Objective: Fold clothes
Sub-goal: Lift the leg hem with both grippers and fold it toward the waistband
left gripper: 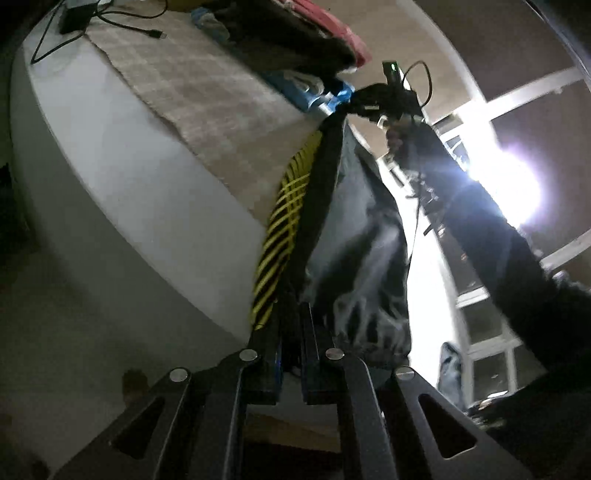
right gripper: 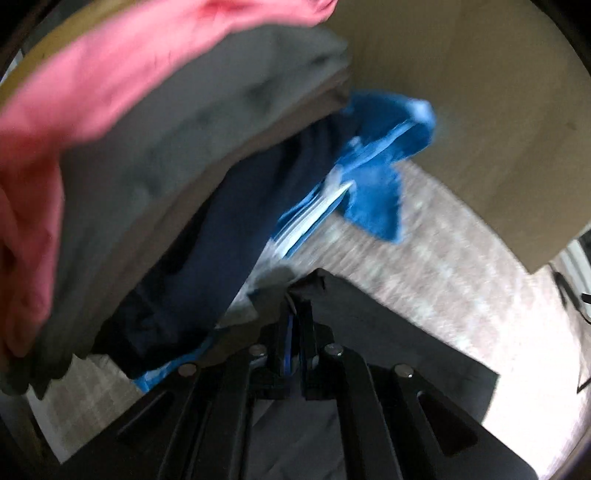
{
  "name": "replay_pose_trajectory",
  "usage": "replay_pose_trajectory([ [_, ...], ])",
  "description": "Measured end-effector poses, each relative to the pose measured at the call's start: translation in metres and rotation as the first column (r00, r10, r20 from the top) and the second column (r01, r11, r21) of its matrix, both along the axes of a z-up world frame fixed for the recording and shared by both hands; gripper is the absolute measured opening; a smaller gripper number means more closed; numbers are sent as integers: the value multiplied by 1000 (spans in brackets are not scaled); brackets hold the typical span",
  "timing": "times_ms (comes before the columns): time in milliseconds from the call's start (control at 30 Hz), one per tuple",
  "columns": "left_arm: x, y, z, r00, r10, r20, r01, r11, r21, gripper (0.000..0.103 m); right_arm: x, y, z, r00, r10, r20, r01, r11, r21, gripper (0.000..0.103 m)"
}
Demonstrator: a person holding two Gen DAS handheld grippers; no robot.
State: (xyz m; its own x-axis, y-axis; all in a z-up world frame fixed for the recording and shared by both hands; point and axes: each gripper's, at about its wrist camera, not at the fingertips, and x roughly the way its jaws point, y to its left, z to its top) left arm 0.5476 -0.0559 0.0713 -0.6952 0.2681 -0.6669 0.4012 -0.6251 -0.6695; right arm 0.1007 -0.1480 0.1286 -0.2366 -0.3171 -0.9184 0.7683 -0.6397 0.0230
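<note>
Both grippers are clenched on the same dark garment (left gripper: 354, 236), one at each end, so it hangs stretched between them beside the bed (left gripper: 122, 192). The left gripper (left gripper: 291, 314) pinches the lower end, jaws closed tight on the cloth with only fabric between them, and the garment runs up from there in a taut band to the right gripper (left gripper: 369, 99), seen in the left wrist view held high near the bed's edge with the person's sleeved arm (left gripper: 491, 236) behind it. In the right wrist view the right gripper (right gripper: 297, 317) is likewise closed on a dark corner of cloth, with the rest of that cloth draping back under the tool over the checked blanket (right gripper: 436, 266). Holding the two ends apart like this looks meant to shake the piece out and find a straight edge before laying it down to fold; I'd judge the fold itself not yet begun. A yellow-striped panel (left gripper: 284, 221) shows along the stretched edge; whether it belongs to the same garment or lies behind it I cannot tell. On the bed, just beyond the right gripper, sits a stack (right gripper: 155, 155) of clothes, pink on top, grey under it, navy lower, with a blue piece (right gripper: 380, 177) sticking out at the side, so the free blanket beside it is the likely place to spread this one. The frames are blurred, so finer detail of the grasp is lost. A charger and cable (left gripper: 85, 22) lie at the far corner of the bed, well apart.
</note>
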Motion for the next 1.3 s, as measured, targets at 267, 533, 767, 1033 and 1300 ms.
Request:
replay_pose_trajectory([
  [267, -7, -2, 32, 997, -49, 55, 57, 984, -169, 49, 46, 141, 59, 993, 10, 119, 18, 973, -229, 34],
  [533, -61, -14, 21, 956, -256, 143, 278, 947, -159, 53, 182, 300, 6, 918, 1, 397, 100, 967, -234, 38],
  [767, -91, -15, 19, 867, -464, 182, 489, 862, -132, 53, 280, 323, -35, 867, -75, 493, 219, 946, -240, 39],
  [1033, -99, -6, 18, 772, -607, 191, 634, 760, -145, 48, 311, 306, -32, 909, -148, 390, 262, 930, -257, 33],
  [1300, -100, -40, 21, 778, -615, 128, 611, 788, 67, 4, 289, 318, -18, 841, -175, 512, 370, 877, -308, 5],
])
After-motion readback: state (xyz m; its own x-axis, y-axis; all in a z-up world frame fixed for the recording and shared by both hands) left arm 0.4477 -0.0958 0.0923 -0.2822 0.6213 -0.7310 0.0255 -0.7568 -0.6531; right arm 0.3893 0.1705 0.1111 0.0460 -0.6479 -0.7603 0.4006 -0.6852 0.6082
